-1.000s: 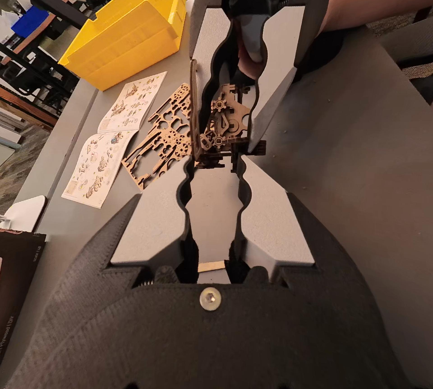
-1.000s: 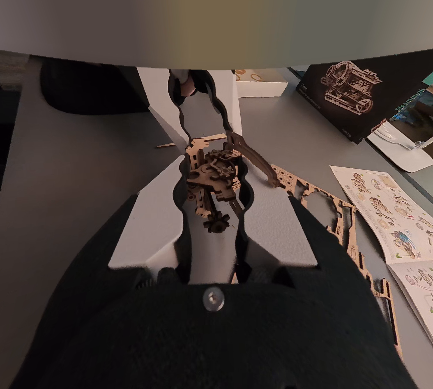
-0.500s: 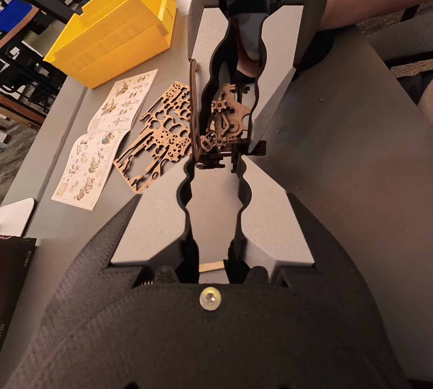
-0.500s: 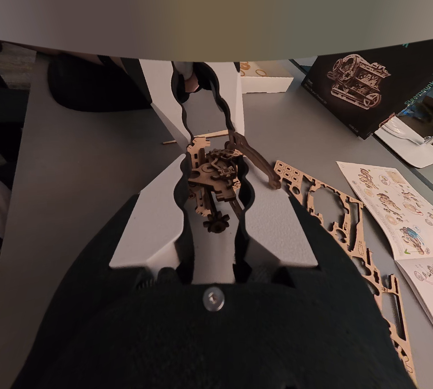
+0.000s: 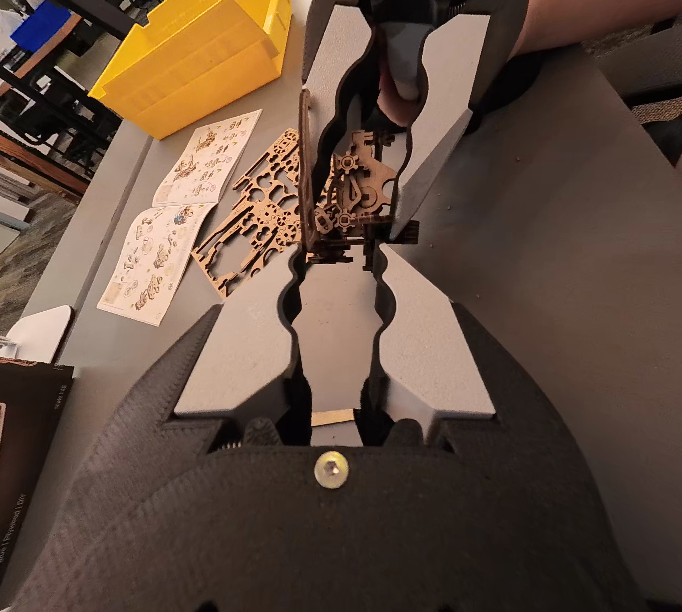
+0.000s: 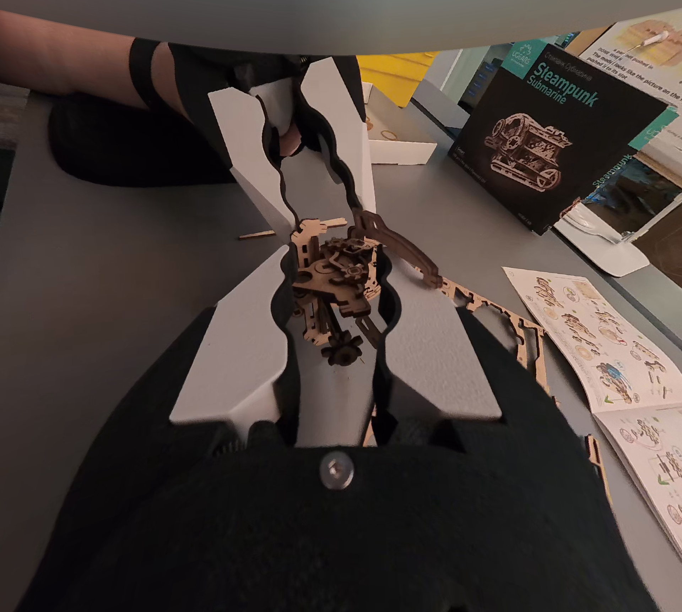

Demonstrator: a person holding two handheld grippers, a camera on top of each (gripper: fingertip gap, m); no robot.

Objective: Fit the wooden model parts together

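The wooden model (image 6: pixel 334 279) is up off the grey table (image 5: pixel 535 299), caught between both grippers, which meet nose to nose; the right gripper (image 6: pixel 334 262) has its jaws clamped on the model's sides, gear shaft hanging down between the fingers; the left gripper (image 5: pixel 337 255) comes in from the opposite side, tips pinched on the model's near end (looks like the end frame, hard to tell exactly); a long flat wooden arm piece (image 6: pixel 402 249) sticks out sideways by the left tips; the punched-out parts sheet (image 5: pixel 258 214) and open instruction booklet (image 5: pixel 177 214) lie flat beside a yellow bin (image 5: pixel 192 48).
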